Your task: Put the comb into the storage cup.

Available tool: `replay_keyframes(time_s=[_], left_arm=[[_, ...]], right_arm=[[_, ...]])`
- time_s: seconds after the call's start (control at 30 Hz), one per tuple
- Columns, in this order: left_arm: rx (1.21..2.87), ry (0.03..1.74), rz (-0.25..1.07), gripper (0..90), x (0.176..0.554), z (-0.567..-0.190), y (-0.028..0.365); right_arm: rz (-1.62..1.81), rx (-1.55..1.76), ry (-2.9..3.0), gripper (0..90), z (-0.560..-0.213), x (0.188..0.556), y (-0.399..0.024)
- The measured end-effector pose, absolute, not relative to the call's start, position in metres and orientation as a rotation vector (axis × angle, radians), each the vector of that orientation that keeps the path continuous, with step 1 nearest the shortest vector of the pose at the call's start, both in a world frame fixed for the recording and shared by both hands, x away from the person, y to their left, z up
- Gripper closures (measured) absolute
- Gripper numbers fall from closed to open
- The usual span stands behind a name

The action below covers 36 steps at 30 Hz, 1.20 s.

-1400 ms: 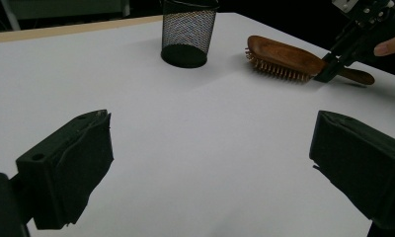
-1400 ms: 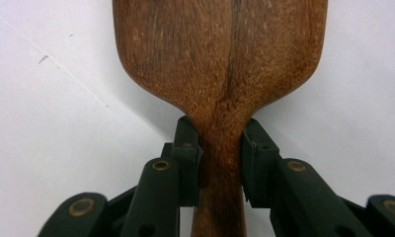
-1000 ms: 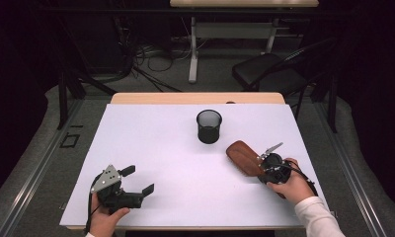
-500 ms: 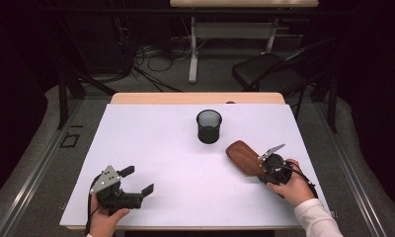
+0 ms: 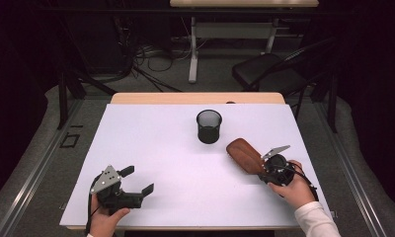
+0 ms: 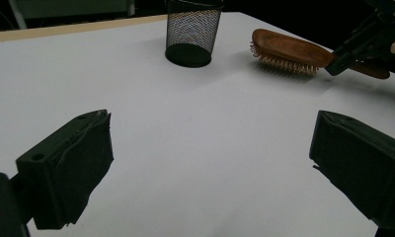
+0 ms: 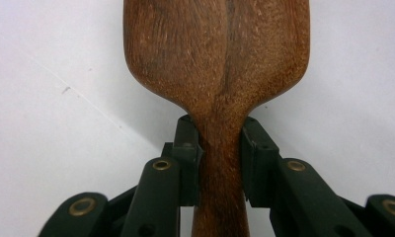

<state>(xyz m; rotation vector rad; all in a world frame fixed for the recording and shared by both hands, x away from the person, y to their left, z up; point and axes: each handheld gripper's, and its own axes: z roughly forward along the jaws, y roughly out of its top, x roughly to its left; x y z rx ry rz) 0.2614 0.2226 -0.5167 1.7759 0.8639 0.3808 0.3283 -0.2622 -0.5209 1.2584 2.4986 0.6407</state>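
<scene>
Down on the white table [image 5: 151, 138], the right gripper [image 7: 220, 148] clamps the narrow handle of a grained wooden hairbrush [image 5: 245, 155] lying bristles-down just beside the black mesh cup [image 5: 209, 126]; the left gripper [image 5: 138, 180] gapes empty.

The table [image 5: 151, 148] is bare across its whole left half and along the near edge between the two hands; a hand-held gripper could sweep there freely; the mesh cup [image 5: 209, 126] stands upright near the middle toward the far edge, the one tall obstacle (open room on every side of it); the wooden brush [image 5: 245, 155] lies just right of and nearer than the cup, apart from it, leaving a narrow lane between them; the right hand-held gripper [image 5: 264, 165] clamped on the brush handle blocks the near right corner; the left hand-held gripper [image 5: 136, 180], jaws wide, sits at the near left with bare table ahead of it.
</scene>
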Motion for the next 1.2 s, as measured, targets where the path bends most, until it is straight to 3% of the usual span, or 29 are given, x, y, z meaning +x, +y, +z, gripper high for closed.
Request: replay_keyframes(time_s=[1.2], left_arm=[[1.781, 0.863, 0.385, 3.0, 0.261, -0.518, 0.222]], right_arm=[[0.892, 1.229, 2.337, 72.2, -0.507, 0.313, -0.253]])
